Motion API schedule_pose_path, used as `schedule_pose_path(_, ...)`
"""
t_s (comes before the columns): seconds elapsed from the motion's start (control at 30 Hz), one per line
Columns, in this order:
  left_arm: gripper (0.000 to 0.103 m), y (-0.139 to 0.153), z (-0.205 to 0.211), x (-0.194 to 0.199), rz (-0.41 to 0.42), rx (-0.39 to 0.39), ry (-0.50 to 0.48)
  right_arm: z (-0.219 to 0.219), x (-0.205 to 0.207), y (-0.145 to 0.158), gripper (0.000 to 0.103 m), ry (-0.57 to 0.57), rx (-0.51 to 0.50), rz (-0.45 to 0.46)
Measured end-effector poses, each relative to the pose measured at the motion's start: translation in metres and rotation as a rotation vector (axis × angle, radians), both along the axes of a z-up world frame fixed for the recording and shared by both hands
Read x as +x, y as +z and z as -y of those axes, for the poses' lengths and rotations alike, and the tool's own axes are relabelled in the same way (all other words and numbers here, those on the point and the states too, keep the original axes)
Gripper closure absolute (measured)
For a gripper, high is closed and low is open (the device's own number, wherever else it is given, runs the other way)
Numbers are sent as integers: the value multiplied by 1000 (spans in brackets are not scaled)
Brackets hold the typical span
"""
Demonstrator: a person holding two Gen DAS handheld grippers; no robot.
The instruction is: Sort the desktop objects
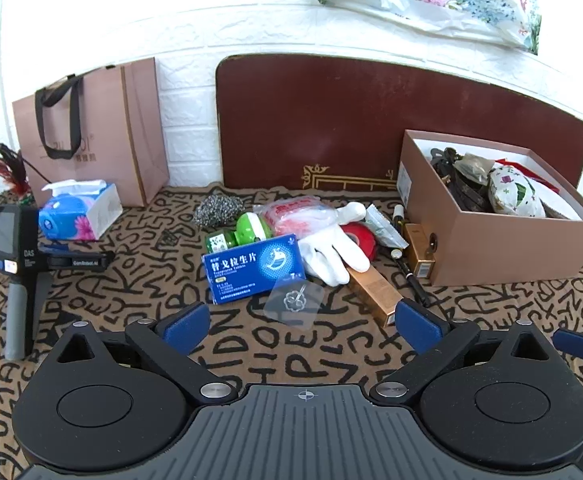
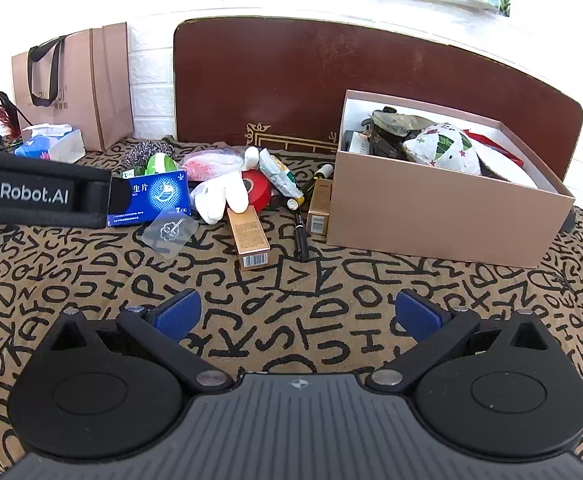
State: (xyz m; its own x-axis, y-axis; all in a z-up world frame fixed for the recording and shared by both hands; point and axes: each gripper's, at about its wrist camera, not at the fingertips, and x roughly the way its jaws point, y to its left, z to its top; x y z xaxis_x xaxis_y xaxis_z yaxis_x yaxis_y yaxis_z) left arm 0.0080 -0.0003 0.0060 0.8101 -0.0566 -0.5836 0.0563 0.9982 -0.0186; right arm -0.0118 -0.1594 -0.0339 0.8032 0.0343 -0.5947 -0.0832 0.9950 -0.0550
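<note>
A pile of small objects lies on the patterned cloth: a blue medicine box (image 1: 251,270) (image 2: 155,196), a clear adhesive hook (image 1: 294,300) (image 2: 168,233), a white glove (image 1: 333,246) (image 2: 219,196), a red tape roll (image 1: 361,236) (image 2: 257,190), a gold carton (image 1: 371,290) (image 2: 248,236) and a black pen (image 2: 301,232). A pink cardboard box (image 1: 503,246) (image 2: 443,220) at the right holds several items. My left gripper (image 1: 303,322) is open, just short of the hook. My right gripper (image 2: 297,316) is open over bare cloth, in front of the pile.
A pink paper bag (image 1: 91,132) and a tissue pack (image 1: 77,212) stand at the back left. A brown board (image 1: 371,128) leans on the white wall. A handheld device (image 1: 11,248) stands at the far left. The left gripper's body (image 2: 39,194) crosses the right wrist view.
</note>
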Motion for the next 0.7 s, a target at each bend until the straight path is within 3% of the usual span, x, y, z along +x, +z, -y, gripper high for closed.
schedule_pose_path(0.7,0,-11,0,18,-56,0,4,-3,6,-12,0,26,5,-34)
